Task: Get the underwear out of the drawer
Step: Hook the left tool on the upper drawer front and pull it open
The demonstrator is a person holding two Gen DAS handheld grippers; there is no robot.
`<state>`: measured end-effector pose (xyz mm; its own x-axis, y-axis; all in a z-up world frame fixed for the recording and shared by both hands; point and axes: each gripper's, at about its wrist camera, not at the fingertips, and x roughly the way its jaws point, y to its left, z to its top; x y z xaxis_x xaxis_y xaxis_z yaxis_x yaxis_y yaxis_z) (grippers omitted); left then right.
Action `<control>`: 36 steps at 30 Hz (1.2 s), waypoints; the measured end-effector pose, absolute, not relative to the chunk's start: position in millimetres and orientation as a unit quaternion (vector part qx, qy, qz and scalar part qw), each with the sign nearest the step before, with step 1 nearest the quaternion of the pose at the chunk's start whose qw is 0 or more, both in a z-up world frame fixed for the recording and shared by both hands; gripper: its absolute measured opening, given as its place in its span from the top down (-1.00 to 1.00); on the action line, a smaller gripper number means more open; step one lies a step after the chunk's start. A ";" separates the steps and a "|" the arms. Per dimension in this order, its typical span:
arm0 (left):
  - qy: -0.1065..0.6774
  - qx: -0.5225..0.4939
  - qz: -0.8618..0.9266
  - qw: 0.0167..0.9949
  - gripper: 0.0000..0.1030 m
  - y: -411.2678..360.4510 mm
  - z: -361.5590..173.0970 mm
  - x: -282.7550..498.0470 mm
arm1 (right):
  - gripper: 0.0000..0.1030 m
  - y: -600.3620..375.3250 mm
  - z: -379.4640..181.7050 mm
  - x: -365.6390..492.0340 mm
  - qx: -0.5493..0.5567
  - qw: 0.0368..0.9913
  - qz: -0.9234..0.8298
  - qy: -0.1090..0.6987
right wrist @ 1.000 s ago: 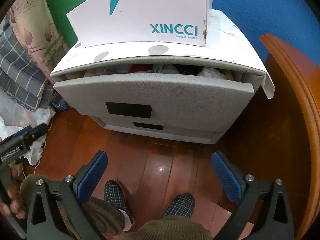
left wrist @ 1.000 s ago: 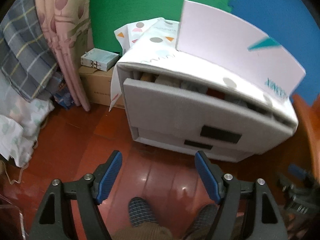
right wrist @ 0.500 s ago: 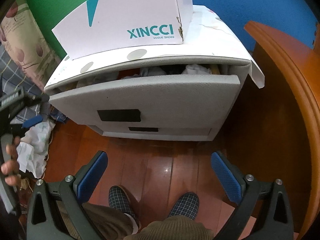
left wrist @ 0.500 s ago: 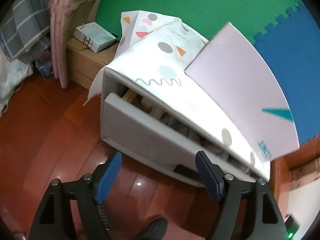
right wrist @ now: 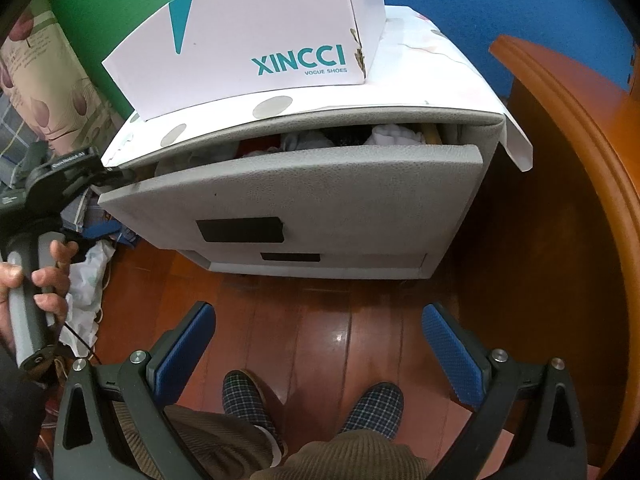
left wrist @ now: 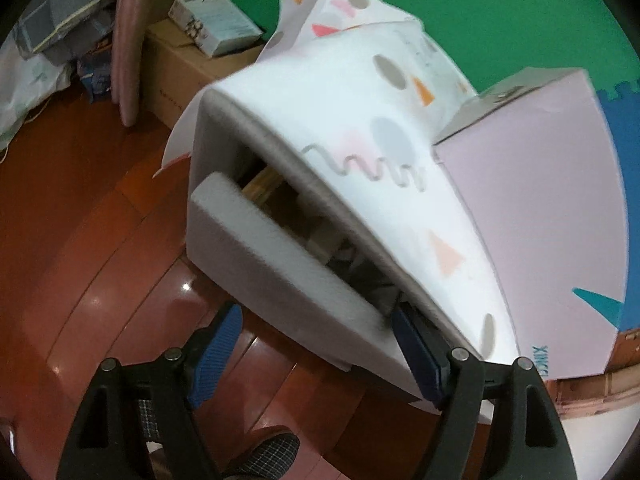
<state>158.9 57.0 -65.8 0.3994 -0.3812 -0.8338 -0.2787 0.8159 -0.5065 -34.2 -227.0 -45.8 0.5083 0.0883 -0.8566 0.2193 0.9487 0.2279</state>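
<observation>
Your left gripper (left wrist: 316,344) has its jaws spread and opening wider, set astride the corner of the top drawer (left wrist: 276,264) front: one blue pad sits outside the front panel over the floor (left wrist: 80,208), the other reaches into the gap behind the panel's top edge, and neither pad presses on it. In the right wrist view your left hand (right wrist: 36,280) grips that tool's handle at the drawer's left corner. Your right gripper (right wrist: 320,344) hangs above the floor, pulled back from the cabinet, jaws spread wide with nothing between them, your two checked slippers (right wrist: 312,404) below. The drawer stands partly pulled out of the grey cabinet (right wrist: 476,120), and the underwear (right wrist: 308,140) lies inside it as a bunch of white, dark and red cloth showing in the gap under the cabinet top; single pieces cannot be told apart. A white shoe box (right wrist: 256,36) marked XINCCI rests on the patterned paper (left wrist: 384,152) covering the top
</observation>
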 end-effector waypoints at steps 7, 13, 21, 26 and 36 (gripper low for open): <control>0.541 -0.302 -0.006 0.785 -0.89 58.2 -73.9 163.1 | -0.99 -226.5 -46.3 -33.3 0.156 0.853 -0.036 0.496; 0.524 -0.290 -0.013 0.801 -1.00 63.1 -86.2 164.7 | -0.99 -226.9 -46.5 -33.1 0.161 0.853 -0.036 0.496; 0.544 -0.234 -0.011 0.806 -1.00 59.7 -79.7 159.8 | -0.99 -227.1 -44.7 -33.2 0.159 0.855 -0.034 0.492; 0.557 -0.204 -0.018 0.805 -1.00 65.9 -77.1 139.8 | -0.99 -231.5 -37.2 -42.5 0.169 0.869 -0.016 0.464; 0.572 -0.131 -0.021 0.809 -1.00 76.4 -74.6 95.7 | -0.99 -221.7 -24.3 -52.6 0.146 0.869 0.002 0.472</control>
